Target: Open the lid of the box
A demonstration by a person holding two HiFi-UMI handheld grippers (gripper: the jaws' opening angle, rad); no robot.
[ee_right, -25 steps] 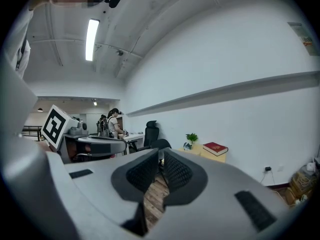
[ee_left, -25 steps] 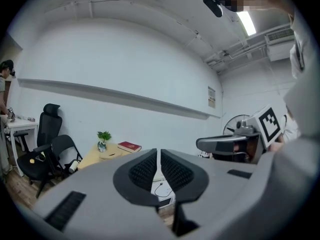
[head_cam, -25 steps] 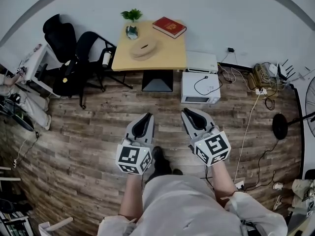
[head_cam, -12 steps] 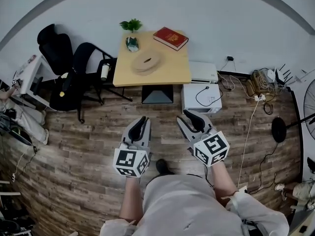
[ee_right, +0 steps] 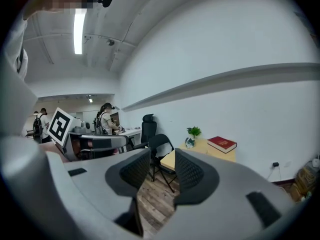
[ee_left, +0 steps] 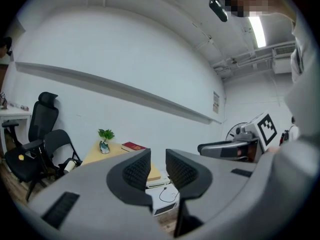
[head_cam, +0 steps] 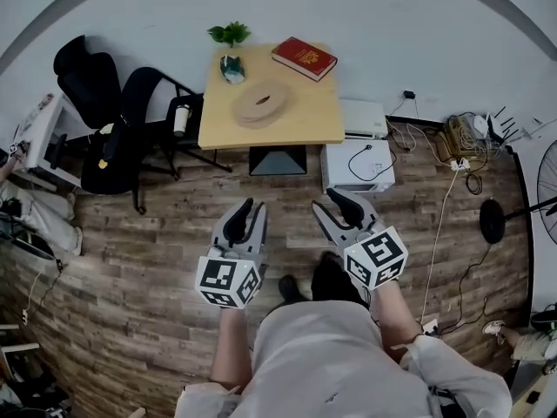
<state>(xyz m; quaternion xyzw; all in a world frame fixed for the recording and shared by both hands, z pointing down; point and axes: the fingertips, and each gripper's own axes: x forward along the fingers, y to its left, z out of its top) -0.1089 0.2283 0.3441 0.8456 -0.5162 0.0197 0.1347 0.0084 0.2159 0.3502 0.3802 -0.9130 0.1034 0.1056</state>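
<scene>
Jaws on both my left claw (head_cam: pixel 251 207) and right claw (head_cam: pixel 327 204) have just been spreading and now stand apart with nothing between them, both well short of the table (head_cam: pixel 309 116). The round pale box (head_cam: pixel 258 113) lies at the table's middle, and its lid (head_cam: pixel 261 100) seems to be seated. It looks like light, stiff, smooth wood, so I'd pinch the lid's rim while steadying the base.

Held out forward side by side, the left hand-held gripper (head_cam: pixel 247 207) and right hand-held gripper (head_cam: pixel 336 198) point almost level. Both have just been opening; jaws stand apart, empty, the right wider.
</scene>
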